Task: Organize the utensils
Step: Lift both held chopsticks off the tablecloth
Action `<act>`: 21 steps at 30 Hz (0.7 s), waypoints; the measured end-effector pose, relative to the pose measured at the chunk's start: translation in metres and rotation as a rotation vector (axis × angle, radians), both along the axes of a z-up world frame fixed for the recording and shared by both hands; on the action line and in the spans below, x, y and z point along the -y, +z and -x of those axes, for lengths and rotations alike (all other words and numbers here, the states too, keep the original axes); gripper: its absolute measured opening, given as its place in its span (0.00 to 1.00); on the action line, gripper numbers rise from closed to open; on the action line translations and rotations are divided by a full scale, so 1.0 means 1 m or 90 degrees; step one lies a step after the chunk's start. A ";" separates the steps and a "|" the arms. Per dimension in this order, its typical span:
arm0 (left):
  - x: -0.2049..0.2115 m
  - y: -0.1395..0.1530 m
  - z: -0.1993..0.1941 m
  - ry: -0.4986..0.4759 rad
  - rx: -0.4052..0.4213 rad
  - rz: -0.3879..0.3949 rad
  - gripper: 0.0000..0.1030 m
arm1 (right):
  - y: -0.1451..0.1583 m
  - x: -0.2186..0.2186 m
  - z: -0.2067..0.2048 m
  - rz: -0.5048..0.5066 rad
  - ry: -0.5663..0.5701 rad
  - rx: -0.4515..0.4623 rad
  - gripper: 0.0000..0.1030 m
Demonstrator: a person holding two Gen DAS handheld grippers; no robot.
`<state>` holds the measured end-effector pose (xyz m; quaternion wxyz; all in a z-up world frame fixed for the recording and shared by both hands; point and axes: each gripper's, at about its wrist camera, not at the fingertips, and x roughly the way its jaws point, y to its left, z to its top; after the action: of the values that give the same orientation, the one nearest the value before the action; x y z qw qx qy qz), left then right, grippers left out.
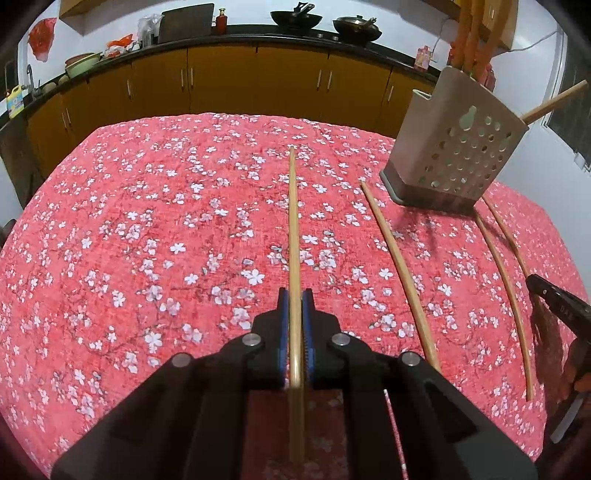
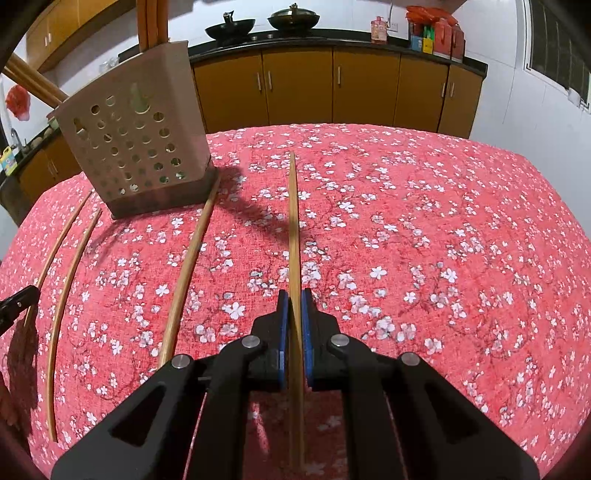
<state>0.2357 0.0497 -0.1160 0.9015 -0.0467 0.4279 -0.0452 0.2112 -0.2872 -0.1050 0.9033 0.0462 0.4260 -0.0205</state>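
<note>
My left gripper point(image 1: 294, 295) is shut on a wooden chopstick point(image 1: 293, 221) that runs forward between its blue pads. My right gripper point(image 2: 294, 297) is shut on another wooden chopstick point(image 2: 293, 221) the same way. A beige perforated utensil holder point(image 1: 454, 144) stands on the table, right of the left gripper; in the right wrist view the holder point(image 2: 136, 140) is at the upper left, with chopsticks and orange handles sticking out of it. Three loose chopsticks lie on the cloth: one point(image 1: 399, 266), a second point(image 1: 506, 295) and a third point(image 1: 506, 232).
The table carries a red floral cloth point(image 1: 166, 221). The right gripper's black body point(image 1: 561, 302) shows at the right edge of the left wrist view. Yellow cabinets point(image 2: 332, 88) and a dark counter with woks point(image 2: 229, 27) stand behind the table.
</note>
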 end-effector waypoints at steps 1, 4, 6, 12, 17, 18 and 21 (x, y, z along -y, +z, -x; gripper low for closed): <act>0.000 0.000 0.000 0.000 0.000 0.002 0.10 | 0.000 0.000 0.000 0.000 0.000 0.000 0.08; 0.000 0.000 0.000 0.002 0.000 0.006 0.10 | -0.001 0.002 -0.001 -0.003 0.000 0.000 0.08; 0.001 0.000 0.001 0.003 0.000 0.008 0.10 | -0.001 0.002 -0.001 -0.004 0.000 0.001 0.08; 0.001 0.001 0.000 0.005 -0.001 0.013 0.10 | -0.001 0.000 0.000 -0.008 -0.002 0.001 0.08; -0.001 0.002 0.001 0.007 -0.002 0.019 0.10 | -0.001 0.001 0.000 -0.012 -0.003 0.001 0.09; -0.001 0.002 0.001 0.007 -0.002 0.020 0.10 | 0.000 0.001 0.000 -0.014 -0.004 0.004 0.09; 0.000 0.002 0.000 0.009 -0.002 0.022 0.10 | 0.000 0.001 0.000 -0.014 -0.004 0.004 0.09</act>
<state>0.2353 0.0494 -0.1135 0.9001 -0.0651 0.4283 -0.0461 0.2111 -0.2883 -0.1054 0.9039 0.0573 0.4235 -0.0184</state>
